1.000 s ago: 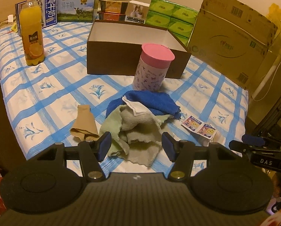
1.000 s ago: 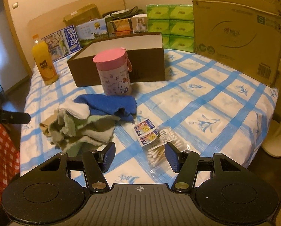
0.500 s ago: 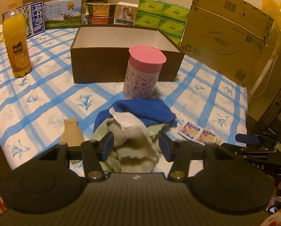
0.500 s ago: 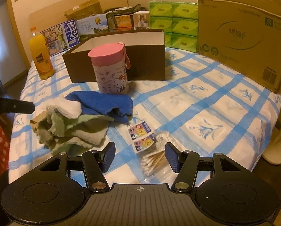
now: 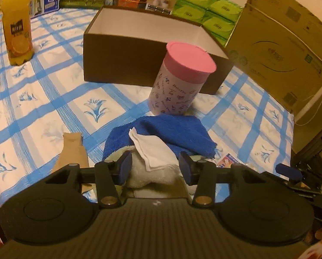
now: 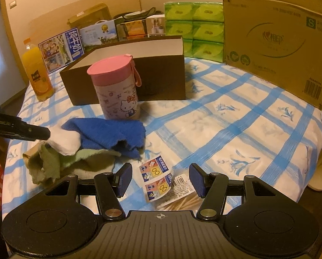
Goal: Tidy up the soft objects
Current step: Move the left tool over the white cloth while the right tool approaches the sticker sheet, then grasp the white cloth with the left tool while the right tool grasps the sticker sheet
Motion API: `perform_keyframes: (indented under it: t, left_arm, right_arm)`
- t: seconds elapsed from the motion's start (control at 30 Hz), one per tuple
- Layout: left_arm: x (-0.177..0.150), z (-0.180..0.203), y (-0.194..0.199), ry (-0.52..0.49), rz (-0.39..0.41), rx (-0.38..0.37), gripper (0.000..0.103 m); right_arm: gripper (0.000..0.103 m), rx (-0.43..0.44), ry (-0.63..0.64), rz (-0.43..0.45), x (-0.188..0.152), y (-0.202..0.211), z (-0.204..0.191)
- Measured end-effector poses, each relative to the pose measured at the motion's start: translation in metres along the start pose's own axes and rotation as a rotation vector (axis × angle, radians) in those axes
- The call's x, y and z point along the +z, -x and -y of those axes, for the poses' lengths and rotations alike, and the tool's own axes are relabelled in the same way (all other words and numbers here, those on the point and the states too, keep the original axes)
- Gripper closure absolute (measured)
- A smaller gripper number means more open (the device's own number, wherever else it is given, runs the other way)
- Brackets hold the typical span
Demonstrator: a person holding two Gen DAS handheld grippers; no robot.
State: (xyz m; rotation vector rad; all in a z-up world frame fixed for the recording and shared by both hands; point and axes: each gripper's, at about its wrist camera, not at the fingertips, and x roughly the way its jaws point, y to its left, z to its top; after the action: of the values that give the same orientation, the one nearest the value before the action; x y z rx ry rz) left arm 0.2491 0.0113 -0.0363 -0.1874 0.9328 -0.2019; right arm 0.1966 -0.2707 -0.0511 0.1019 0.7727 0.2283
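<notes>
Blue towel [image 5: 174, 132]: lies on the checked bedsheet [image 5: 53, 99], just before the pink-lidded canister [image 5: 180, 79]. White cloth [image 5: 154, 151]: atop a pale green cloth [image 6: 59, 159], between the spread fingers of the left gripper [image 5: 154, 167]; contact apparently none, though the view is poor. Right gripper [image 6: 158, 180]: released, straddling a cotton-swab packet [image 6: 161, 185]. Brown box [image 5: 143, 49]: behind the canister, open-topped.

left gripper [image 5: 155, 166] low, jaws spread wide; right gripper [image 6: 160, 179] level, jaws apart

Pink-lidded canister [image 5: 180, 79], orange juice bottle [image 5: 17, 24], green tissue packs [image 6: 193, 28], cotton swabs [image 6: 182, 200]
</notes>
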Motion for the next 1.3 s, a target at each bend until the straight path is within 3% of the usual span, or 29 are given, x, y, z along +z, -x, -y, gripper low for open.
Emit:
perform_keyframes:
  t: [0.17,0.27,0.57,1.2,1.3]
  left_arm:
    - [0.003,-0.005,-0.015,0.043,-0.023,-0.013,0.074]
    - [0.002,-0.006,-0.019,0.043,-0.032,-0.017,0.102]
    - [-0.01,-0.009,-0.007,-0.009,-0.001,0.02,0.102]
    - [-0.015,-0.009,-0.019,-0.035,-0.028,0.026,0.101]
    - [-0.016,-0.009,-0.019,-0.039,-0.028,0.026,0.101]
  right_arm:
    - [0.045,-0.002,-0.02,-0.004,0.0,-0.005,0.005]
    - [0.045,-0.002,-0.021,-0.012,-0.002,-0.007,0.005]
    - [0.045,0.011,0.046,-0.034,-0.003,-0.022,-0.001]
    - [0.045,-0.016,0.394,-0.156,-0.012,-0.091,-0.023]
    - [0.055,0.003,0.397,-0.163,-0.012,-0.094,-0.022]
